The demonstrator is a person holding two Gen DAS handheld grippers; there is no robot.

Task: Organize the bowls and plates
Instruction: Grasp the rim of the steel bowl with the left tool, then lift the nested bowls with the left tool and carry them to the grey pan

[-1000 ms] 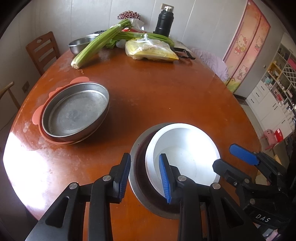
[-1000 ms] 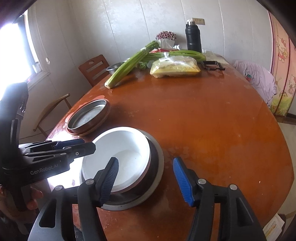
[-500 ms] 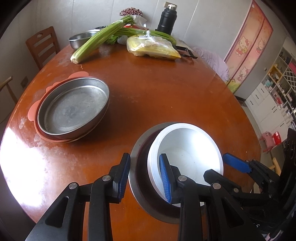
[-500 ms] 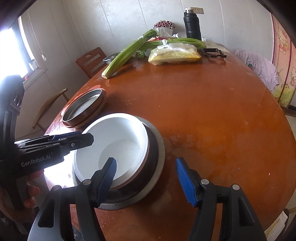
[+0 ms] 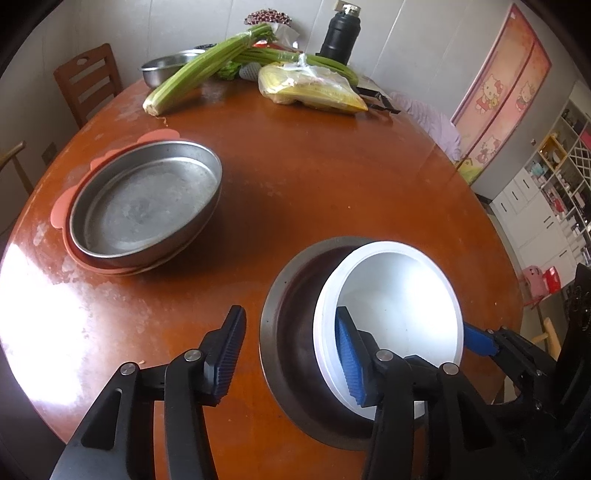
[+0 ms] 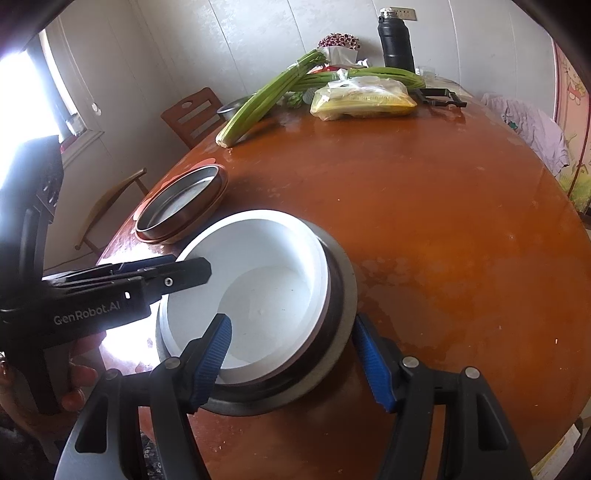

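On the table, toward its far edge, lie celery and a bag of corn, with a black flask behind them and a wooden chair standing at the table's left side.

My left gripper carries the only lettering I can read: "GenRobot.AI", in pale letters along its black side. I can make out no other writing anywhere.
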